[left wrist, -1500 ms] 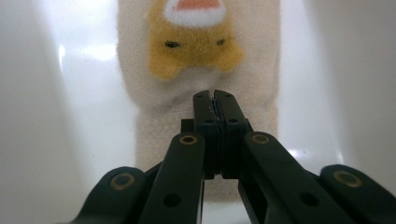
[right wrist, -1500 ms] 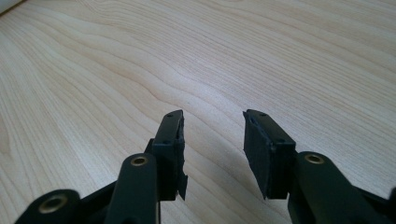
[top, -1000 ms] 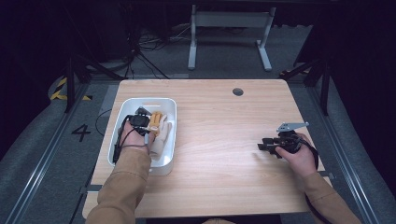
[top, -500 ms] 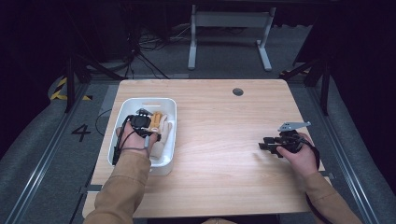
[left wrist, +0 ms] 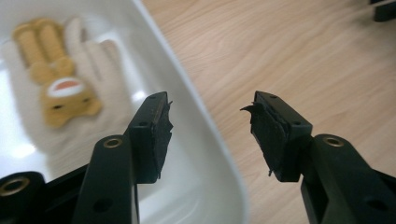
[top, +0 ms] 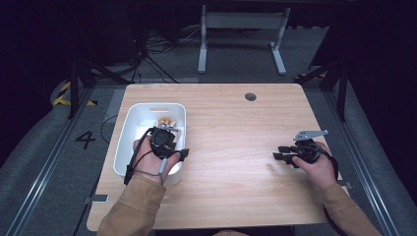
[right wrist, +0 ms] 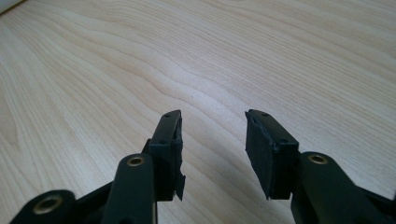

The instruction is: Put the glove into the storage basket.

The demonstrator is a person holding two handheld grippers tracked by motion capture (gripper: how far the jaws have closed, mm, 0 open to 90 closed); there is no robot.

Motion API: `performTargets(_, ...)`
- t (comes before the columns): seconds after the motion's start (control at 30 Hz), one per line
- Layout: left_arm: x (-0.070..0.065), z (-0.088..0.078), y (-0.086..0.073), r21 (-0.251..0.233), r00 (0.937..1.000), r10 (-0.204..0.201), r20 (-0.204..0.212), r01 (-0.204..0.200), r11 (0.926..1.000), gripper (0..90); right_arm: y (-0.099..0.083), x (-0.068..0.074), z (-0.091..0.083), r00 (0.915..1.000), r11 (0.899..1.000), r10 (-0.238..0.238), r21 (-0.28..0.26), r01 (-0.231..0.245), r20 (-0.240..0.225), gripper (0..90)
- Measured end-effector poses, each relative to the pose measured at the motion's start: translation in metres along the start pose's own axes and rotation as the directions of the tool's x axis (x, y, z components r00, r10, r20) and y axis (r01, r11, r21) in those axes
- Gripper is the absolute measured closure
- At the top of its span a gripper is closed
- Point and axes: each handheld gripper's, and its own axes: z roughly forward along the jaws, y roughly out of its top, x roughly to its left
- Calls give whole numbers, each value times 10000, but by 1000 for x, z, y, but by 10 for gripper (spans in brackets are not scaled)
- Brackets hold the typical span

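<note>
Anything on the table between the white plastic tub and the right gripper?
Nothing: in the high view, only bare wooden tabletop lies between the white plastic tub and the right gripper.

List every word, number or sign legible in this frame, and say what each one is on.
"4": a large dark numeral on the grey floor left of the table.
Yellow-and-black hazard stripes: a marking on the floor further back, without words.
Nothing is written on the white bin, the plush toy or the table.
</note>
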Motion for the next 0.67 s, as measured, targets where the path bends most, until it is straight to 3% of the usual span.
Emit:
performTargets(0.1,-15,5,-3,-247,9978,473,461,-462,9986,454,-2,0,-1,10000,10000,-17,12,17,-4,562)
performTargets(0.23,-37,18,-9,-265,9877,1158,1048,-1137,9932,438,-5,-1,-3,10000,10000,48,24,-48,-2,561)
performTargets(0.33,-55,37,-15,-349,9707,1765,1630,-1731,9843,419,-7,-2,-3,10000,10000,50,10,-50,-11,559)
performTargets(0.47,-70,61,-24,-688,9517,2204,2137,-2104,9752,402,-8,-3,-5,10000,10000,76,5,-76,32,558)
performTargets(0.5,-75,69,-26,-537,9435,2529,2143,-2472,9675,399,-9,-3,-5,9999,9999,108,-9,-108,41,557)
performTargets(0.57,-81,77,-30,-387,9349,2815,2163,-2799,9592,380,-9,-3,-6,10000,10000,60,-53,-60,66,555)
performTargets(0.67,-85,87,-34,-128,9285,2822,2415,-2877,9576,356,-9,-3,-6,10000,9999,61,-95,-61,23,551)
